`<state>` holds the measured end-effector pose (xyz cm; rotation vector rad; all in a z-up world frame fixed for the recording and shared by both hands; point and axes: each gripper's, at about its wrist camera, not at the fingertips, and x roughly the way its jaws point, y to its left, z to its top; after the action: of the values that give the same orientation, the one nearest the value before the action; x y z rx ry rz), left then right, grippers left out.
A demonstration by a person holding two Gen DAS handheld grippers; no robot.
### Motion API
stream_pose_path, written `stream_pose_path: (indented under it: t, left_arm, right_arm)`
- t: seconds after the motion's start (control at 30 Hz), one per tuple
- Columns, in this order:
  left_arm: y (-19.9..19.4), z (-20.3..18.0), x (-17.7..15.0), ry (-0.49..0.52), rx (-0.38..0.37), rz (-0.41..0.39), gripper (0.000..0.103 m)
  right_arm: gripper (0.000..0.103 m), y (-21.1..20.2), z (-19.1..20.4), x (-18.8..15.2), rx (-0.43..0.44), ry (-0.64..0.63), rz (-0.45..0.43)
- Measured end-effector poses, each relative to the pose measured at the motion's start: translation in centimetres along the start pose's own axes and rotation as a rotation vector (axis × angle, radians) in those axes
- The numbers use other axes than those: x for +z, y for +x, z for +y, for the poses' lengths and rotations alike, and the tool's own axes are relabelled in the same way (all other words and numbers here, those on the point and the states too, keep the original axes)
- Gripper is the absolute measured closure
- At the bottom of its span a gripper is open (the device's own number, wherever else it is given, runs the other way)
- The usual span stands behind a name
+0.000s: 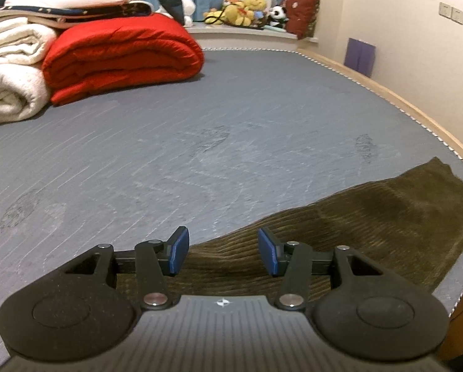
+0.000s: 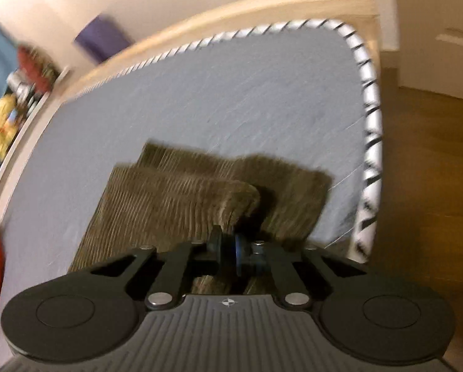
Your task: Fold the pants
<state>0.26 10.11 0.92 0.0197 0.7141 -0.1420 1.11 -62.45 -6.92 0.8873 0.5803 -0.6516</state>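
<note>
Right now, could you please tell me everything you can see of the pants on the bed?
The pants are olive-brown, ribbed like corduroy, and lie on the grey mattress near its corner. In the right view a lifted fold of cloth runs into the right tongs, which look shut on it; blur hides the pads. The left tongs hang open above the cloth, not gripping.
</note>
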Motion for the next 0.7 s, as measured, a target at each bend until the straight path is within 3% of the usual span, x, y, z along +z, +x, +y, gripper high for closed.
stream_pose_path:
  t: [0.1,0.17,0.23,0.3,0.37,0.47,0.57,0.7]
  left_arm:
    - [-0.1,0.9,-0.2,-0.012,0.008,0.004,0.048]
    - [-0.2,1.4,-0.2,-0.023,0.014,0.007,0.048]
    - [-0.2,2.0,-0.4,-0.040,0.022,0.014,0.048]
    - [-0.2,2.6,-0.5,-0.055,0.028,0.024,0.048]
    - [-0.3,3.2,-0.6,-0.069,0.031,0.037,0.048]
    - [-0.5,4.1,-1.0,-0.085,0.043,0.051,0.048]
    - [-0.7,4.9,-1.6,-0.096,0.060,0.062,0.048]
    - [-1.2,5.8,-2.2,-0.099,0.073,0.067,0.048]
  right_arm:
    - [0.097,-1.5,0.4,0.7,-0.030,-0.007,-0.087]
    - [0.096,-0.8,-1.0,0.6,-0.109,0.039,-0.057]
    - [0.089,0.3,-2.4,0.3,-0.171,0.092,0.003]
    - [0.052,-0.1,-2.3,0.2,-0.220,0.103,-0.018]
    - [0.050,-1.4,-1.0,0.2,-0.244,0.056,-0.093]
    - [0.043,-3.2,1.3,-0.1,-0.219,-0.032,-0.209]
    - [0.042,-3.6,3.5,-1.0,-0.127,-0.116,-0.251]
    - [0.041,-0.9,8.0,-2.8,0.105,-0.225,-0.073]
